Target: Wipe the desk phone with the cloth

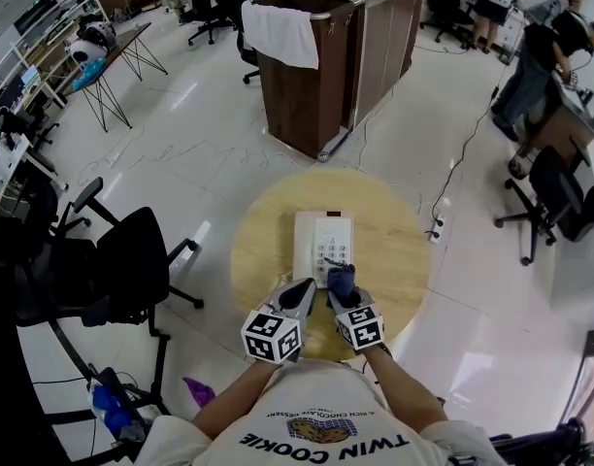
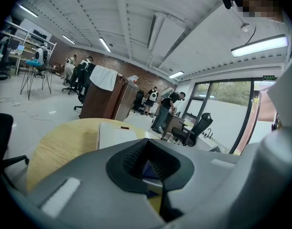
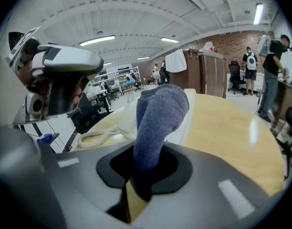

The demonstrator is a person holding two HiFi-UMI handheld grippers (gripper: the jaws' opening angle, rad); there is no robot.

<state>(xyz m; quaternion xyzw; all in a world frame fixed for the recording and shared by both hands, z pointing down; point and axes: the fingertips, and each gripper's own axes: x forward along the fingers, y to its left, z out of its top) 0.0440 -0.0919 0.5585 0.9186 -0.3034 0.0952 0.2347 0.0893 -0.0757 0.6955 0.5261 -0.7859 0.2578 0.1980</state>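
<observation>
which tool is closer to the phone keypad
Right. The right tool, holding the cloth, is at the near edge of the keypad; the left tool is at the near left corner of the phone, off the keys.

I see a fuzzy, napped cloth [image 3: 160, 113], a smooth plastic desk phone [image 1: 321, 246], a matt wood table [image 1: 263, 250] and a glossy floor [image 1: 210, 144].

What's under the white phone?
The desk phone sits on a round wooden table. The bit of tabletop right beneath the phone is covered, so I cannot see it.
</observation>
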